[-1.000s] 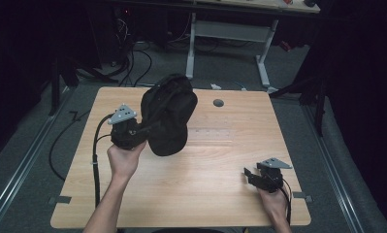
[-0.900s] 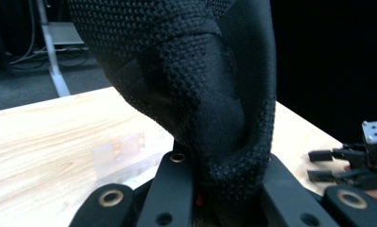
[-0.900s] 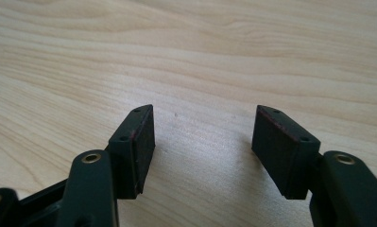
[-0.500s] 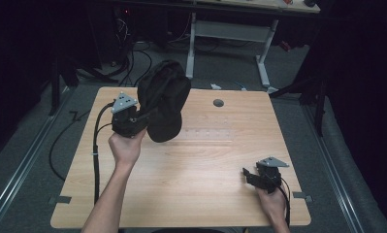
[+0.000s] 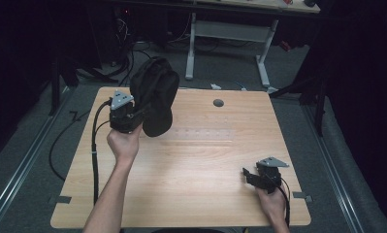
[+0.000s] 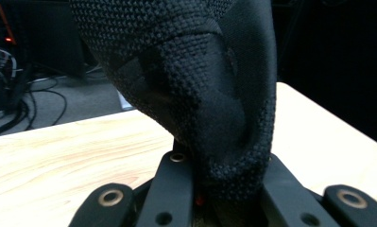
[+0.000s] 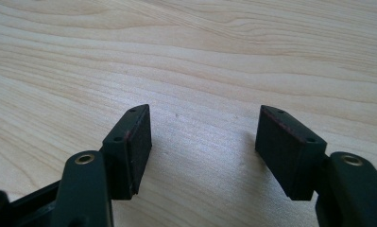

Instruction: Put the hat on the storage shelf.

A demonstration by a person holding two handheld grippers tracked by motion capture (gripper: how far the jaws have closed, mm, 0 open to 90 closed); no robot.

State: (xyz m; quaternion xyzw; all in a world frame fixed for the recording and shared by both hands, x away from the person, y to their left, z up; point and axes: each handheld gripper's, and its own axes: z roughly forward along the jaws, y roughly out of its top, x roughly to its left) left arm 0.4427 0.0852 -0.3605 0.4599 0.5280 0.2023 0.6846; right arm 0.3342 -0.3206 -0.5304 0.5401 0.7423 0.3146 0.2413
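Wooden table (image 5: 201,160) amid dark, cable-strewn room

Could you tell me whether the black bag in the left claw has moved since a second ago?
Yes. The black bag, gripped by the left claw, has shifted left and toward the far edge of the table, away from the grey hole.

A light wooden table (image 5: 196,165) with a small round grey hole cover (image 5: 218,103) stands on a grey floor (image 5: 26,174). Behind it are a white metal desk frame (image 5: 230,29) and black cables (image 5: 128,58).
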